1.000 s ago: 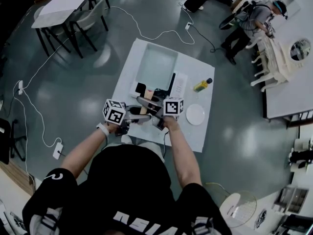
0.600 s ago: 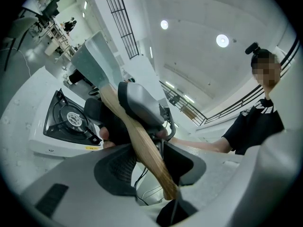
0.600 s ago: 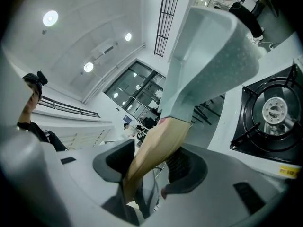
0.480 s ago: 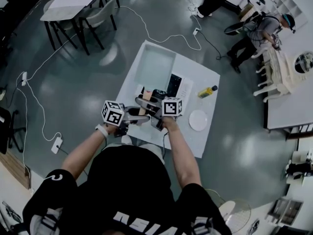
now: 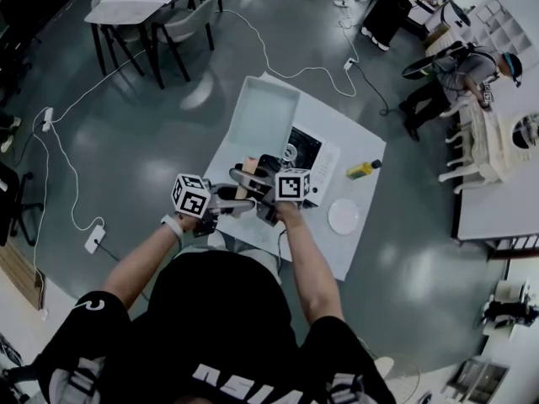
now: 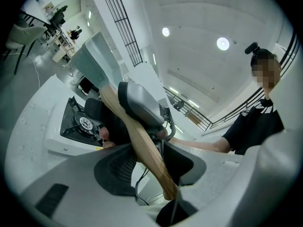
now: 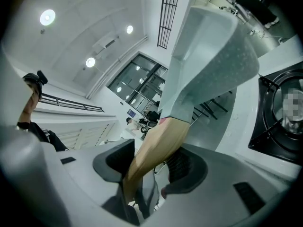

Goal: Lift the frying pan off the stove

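The frying pan (image 5: 265, 112) is pale grey and square with a wooden handle (image 5: 245, 178). It hangs to the left of the black stove (image 5: 305, 151), whose burner shows bare. Both grippers hold the handle from opposite sides. My left gripper (image 5: 238, 204) is shut on the handle's near end, and my right gripper (image 5: 251, 178) is shut on it closer to the pan. In the left gripper view the handle (image 6: 142, 141) runs up between the jaws of the left gripper (image 6: 151, 157) to the pan (image 6: 92, 63). In the right gripper view the right gripper (image 7: 151, 167) grips the handle (image 7: 158, 148) below the pan (image 7: 213, 56).
The stove stands on a white table (image 5: 354, 255) with a white plate (image 5: 343, 216) and a yellow bottle (image 5: 362, 169) to its right. Cables cross the floor. A table with chairs (image 5: 156, 11) stands far left, and people work at benches (image 5: 488, 133) on the right.
Both grippers and the pan have slid level to the left, away from the stove. More of the black burner shows now. Neither grip on the handle has changed.
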Tool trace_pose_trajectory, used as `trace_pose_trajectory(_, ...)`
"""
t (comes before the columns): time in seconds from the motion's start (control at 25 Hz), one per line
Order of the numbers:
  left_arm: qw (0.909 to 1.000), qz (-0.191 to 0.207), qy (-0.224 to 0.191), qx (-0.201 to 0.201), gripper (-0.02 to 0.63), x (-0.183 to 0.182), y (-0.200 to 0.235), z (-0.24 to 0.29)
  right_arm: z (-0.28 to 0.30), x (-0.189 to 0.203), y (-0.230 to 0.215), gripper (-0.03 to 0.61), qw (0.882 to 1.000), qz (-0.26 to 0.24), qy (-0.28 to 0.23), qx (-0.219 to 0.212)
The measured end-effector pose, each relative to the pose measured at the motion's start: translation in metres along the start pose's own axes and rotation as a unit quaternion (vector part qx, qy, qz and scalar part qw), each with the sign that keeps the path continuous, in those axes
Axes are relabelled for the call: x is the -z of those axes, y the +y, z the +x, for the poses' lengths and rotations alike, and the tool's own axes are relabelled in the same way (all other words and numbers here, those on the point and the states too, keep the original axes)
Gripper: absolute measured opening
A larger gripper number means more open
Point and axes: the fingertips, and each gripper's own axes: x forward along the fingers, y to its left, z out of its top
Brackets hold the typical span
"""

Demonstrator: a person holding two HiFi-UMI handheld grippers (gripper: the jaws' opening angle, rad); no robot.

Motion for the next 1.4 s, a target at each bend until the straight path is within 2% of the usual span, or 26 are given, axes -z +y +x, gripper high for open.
trace_pose_trajectory(0.2, 0.9999, 0.001, -0.012, -0.011, 0.169, -0.001, 0.001, -0.014, 0.016, 0.005, 0.001, 0.193, 1.000, 0.008, 0.015, -0.004)
trace_pose_trajectory(0.32, 0.9996, -0.004, -0.019, -0.019, 0.169, 0.000, 0.002, -0.025, 0.028, 0.010, 0.005, 0.193, 0.999, 0.012, 0.021, -0.020)
trace_pose_trajectory(0.56, 0.9989, -0.007, -0.032, -0.033, 0.169, 0.001, 0.005, -0.046, 0.050, 0.018, 0.004, 0.193, 0.999, 0.012, 0.043, -0.014)
trace_pose_trajectory(0.72, 0.9981, -0.011, -0.042, -0.044, 0.169, 0.003, 0.005, -0.060, 0.065, 0.022, 0.011, 0.195, 0.998, 0.005, 0.055, -0.031)
trace_pose_trajectory(0.84, 0.9975, -0.013, -0.051, -0.047, 0.169, 0.004, 0.004, -0.067, 0.073, 0.027, 0.010, 0.195, 0.997, 0.011, 0.065, -0.028)
trace_pose_trajectory(0.96, 0.9969, -0.015, -0.057, -0.052, 0.169, 0.005, 0.004, -0.072, 0.079, 0.032, 0.014, 0.195, 0.997, 0.020, 0.070, -0.039)
trace_pose_trajectory(1.4, 0.9945, -0.018, -0.077, -0.069, 0.169, 0.009, 0.003, -0.079, 0.087, 0.039, 0.016, 0.195, 0.994, 0.006, 0.095, -0.045)
